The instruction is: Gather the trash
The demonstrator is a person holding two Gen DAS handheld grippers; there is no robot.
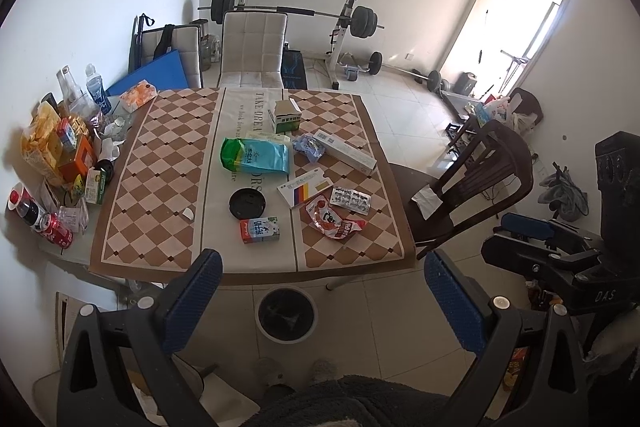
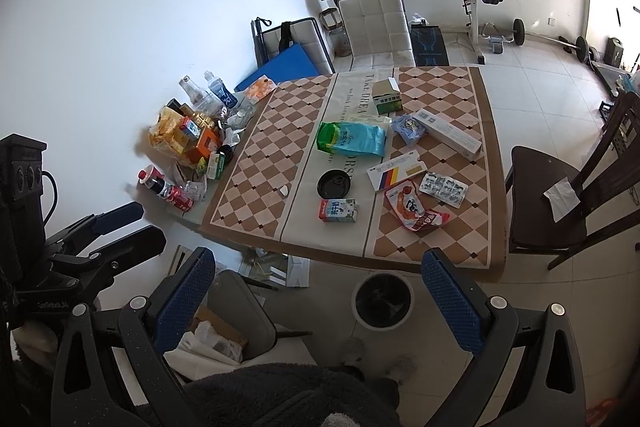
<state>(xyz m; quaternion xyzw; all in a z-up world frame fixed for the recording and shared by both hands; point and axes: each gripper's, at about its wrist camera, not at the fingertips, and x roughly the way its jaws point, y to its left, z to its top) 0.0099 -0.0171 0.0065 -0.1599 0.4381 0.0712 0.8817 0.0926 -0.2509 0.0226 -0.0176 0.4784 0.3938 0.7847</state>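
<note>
White walls and a weight bench frame the far end of the room; nearer me stands a table (image 1: 120,163) under a brown-and-cream checked cloth, littered across its middle and right side. Both grippers hang back from its near edge, above the floor, and neither touches anything. My left gripper (image 1: 322,301) has its blue pads spread wide with nothing between them; my right gripper (image 2: 316,301) is likewise spread and empty.

On the floor just under the near table edge sits the round bin (image 1: 287,313), dark-lined and open, showing between the left gripper's fingers and a little right of centre in the right wrist view (image 2: 383,300).

Closest to me on the cloth is a small milk carton (image 1: 260,230), lying flat. I judge it light and fairly stiff if empty, so a pinch across its narrow sides should hold. Beside it to the right is a red snack wrapper (image 1: 334,221), which looks thin, crinkly and slippery; I would take it by a raised edge rather than try to press it flat. The pill blister pack (image 1: 351,200) is flat and hard to get under. The black round lid (image 1: 247,203) lies low too. Farther off sit a green-and-blue pouch (image 1: 256,155), soft and probably limp, and a long white box (image 1: 345,151), rigid and easy to clamp mid-length.

All of it lies ahead of and below the grippers, well apart from them.
</note>
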